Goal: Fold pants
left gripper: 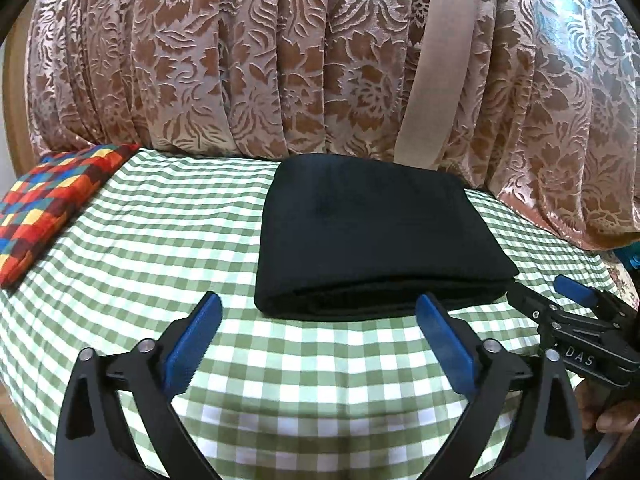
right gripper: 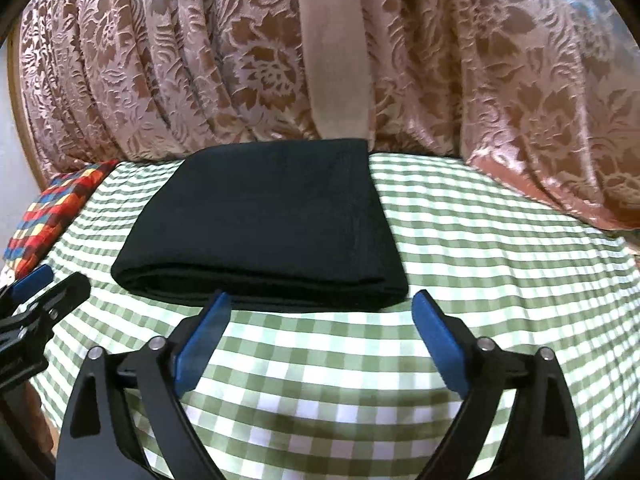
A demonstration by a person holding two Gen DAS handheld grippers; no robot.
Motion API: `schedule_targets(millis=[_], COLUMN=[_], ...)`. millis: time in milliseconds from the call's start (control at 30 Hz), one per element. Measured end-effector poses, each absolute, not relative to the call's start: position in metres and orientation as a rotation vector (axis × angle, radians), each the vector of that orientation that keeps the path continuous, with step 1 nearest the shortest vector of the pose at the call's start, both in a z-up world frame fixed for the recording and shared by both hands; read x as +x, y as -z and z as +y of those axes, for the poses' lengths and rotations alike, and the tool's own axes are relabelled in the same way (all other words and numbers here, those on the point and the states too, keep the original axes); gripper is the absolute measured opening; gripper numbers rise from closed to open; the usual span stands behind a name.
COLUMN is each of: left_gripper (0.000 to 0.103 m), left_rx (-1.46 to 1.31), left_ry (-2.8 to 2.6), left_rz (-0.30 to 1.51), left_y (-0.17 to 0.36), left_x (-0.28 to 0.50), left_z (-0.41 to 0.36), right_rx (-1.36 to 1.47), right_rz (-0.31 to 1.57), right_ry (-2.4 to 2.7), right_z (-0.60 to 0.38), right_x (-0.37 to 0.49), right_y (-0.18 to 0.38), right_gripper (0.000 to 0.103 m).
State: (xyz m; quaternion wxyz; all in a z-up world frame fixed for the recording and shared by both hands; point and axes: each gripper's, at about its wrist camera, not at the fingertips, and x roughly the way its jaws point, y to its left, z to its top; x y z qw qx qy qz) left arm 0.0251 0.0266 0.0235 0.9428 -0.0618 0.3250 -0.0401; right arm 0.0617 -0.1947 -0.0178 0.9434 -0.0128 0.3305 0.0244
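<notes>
The black pants (left gripper: pixel 372 236) lie folded into a thick rectangle on the green-and-white checked cloth (left gripper: pixel 160 240), their layered edge facing me. They also show in the right wrist view (right gripper: pixel 264 224). My left gripper (left gripper: pixel 318 310) is open and empty, just in front of the near edge of the pants. My right gripper (right gripper: pixel 320 306) is open and empty, also just short of the near edge. The right gripper shows at the right of the left wrist view (left gripper: pixel 560 296), and the left gripper at the left of the right wrist view (right gripper: pixel 44 280).
A patterned brown-and-pink curtain (left gripper: pixel 280 60) hangs right behind the table. A multicoloured checked cushion (left gripper: pixel 52 208) lies at the far left, also in the right wrist view (right gripper: pixel 52 216). The checked cloth (right gripper: pixel 500 240) extends right of the pants.
</notes>
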Motion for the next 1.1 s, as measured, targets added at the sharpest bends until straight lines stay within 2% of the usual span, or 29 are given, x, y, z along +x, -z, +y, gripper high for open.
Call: schedule_targets(millis=[1100], left_gripper=[0.099], left_rx=[-0.091], left_ry=[0.011], left_rz=[0.642], left_y=[-0.030], left_x=[0.007], left_z=[0.019], right_rx=[-0.037], right_rz=[0.659], right_ry=[-0.025], right_z=[-0.193], right_x=[0.046], right_y=[0.020], right_gripper=[0.098])
